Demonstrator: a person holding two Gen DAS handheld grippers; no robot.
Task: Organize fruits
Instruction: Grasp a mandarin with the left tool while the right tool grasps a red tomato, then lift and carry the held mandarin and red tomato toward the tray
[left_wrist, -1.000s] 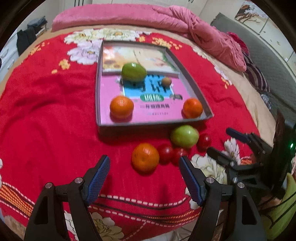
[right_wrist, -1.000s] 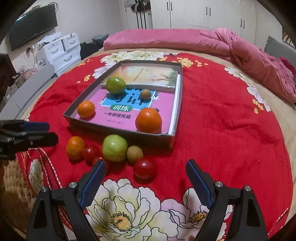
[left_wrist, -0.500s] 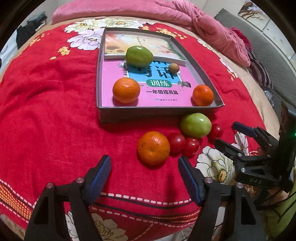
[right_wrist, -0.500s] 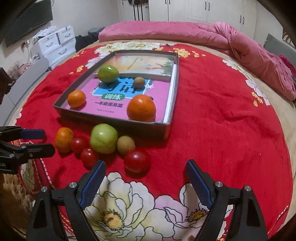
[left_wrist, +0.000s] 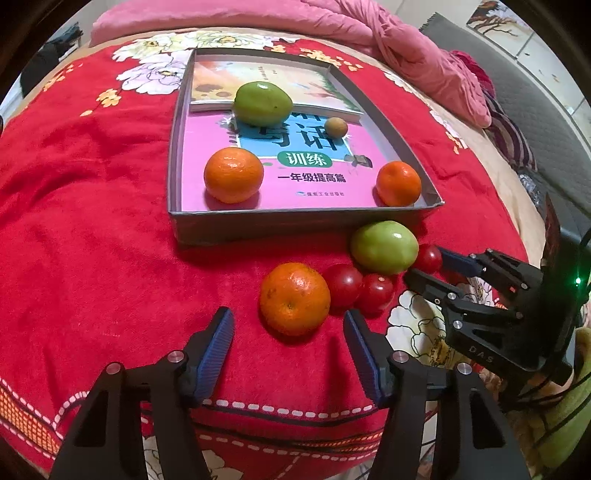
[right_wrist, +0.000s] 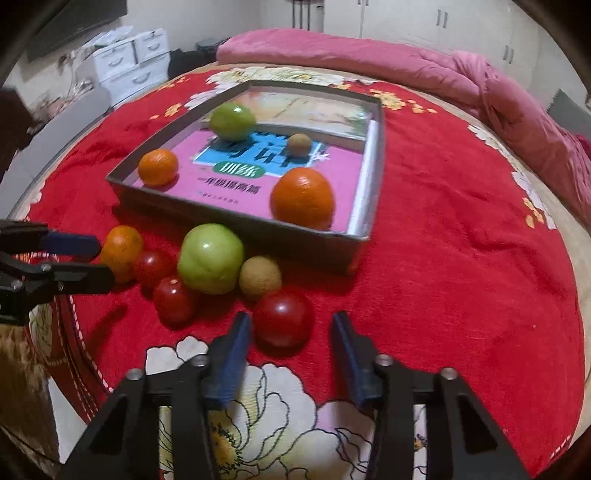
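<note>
A grey box tray (left_wrist: 295, 221) (right_wrist: 236, 225) lined with books holds two oranges (left_wrist: 233, 180), a green fruit (left_wrist: 263, 103) and a small brown fruit (left_wrist: 336, 127). In front of it on the red blanket lie an orange (left_wrist: 294, 298) (right_wrist: 121, 252), a green fruit (left_wrist: 384, 246) (right_wrist: 210, 258), a brown fruit (right_wrist: 259, 277) and three red tomatoes (right_wrist: 282, 319). My left gripper (left_wrist: 288, 339) is open, just short of the loose orange. My right gripper (right_wrist: 291, 347) is open, its fingers either side of the nearest tomato's front.
The fruits lie on a round red flowered blanket (right_wrist: 461, 258) near its front edge. A pink quilt (right_wrist: 406, 66) lies at the back. White drawers (right_wrist: 129, 70) stand beyond the left side.
Both grippers have moved forward and down toward the loose fruits. The left now nears the orange, the right nears the closest red tomato. No fruit has moved.
</note>
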